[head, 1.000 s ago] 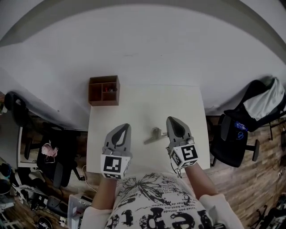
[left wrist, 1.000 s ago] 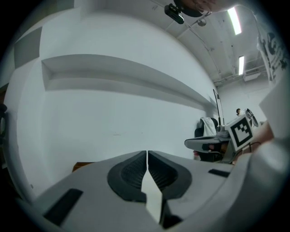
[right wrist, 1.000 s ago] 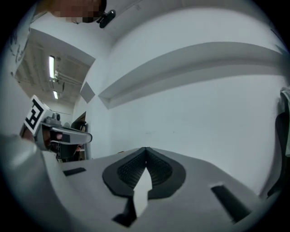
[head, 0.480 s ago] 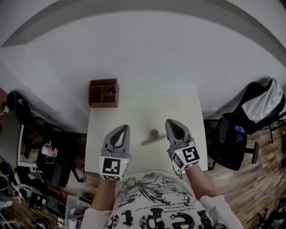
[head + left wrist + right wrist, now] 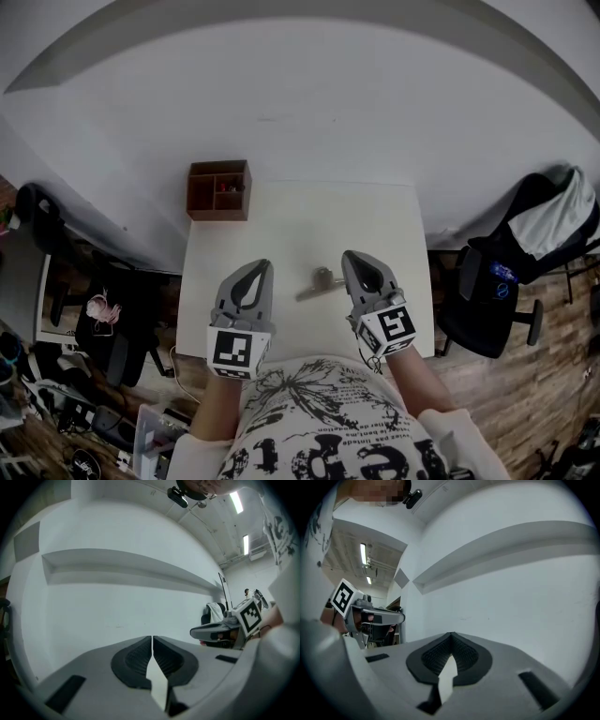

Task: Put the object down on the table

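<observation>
A small grey metal object [image 5: 319, 283] with a round head and a thin handle lies on the white table [image 5: 300, 216] between my two grippers, touching neither. My left gripper [image 5: 255, 266] is held over the table's near left part and its jaws are shut with nothing in them [image 5: 152, 637]. My right gripper [image 5: 355, 257] is just right of the object, tilted up, jaws shut and empty [image 5: 451, 633]. Both gripper views look at the white wall, not at the table.
A brown wooden organiser box [image 5: 218, 190] with compartments stands at the table's far left corner. A black office chair with a bag and a white cloth [image 5: 530, 244] is to the right of the table. Cluttered floor and another chair [image 5: 56, 309] lie to the left.
The right gripper has drifted slightly left and nearer the metal object. The object stays on the table and both grippers stay shut.
</observation>
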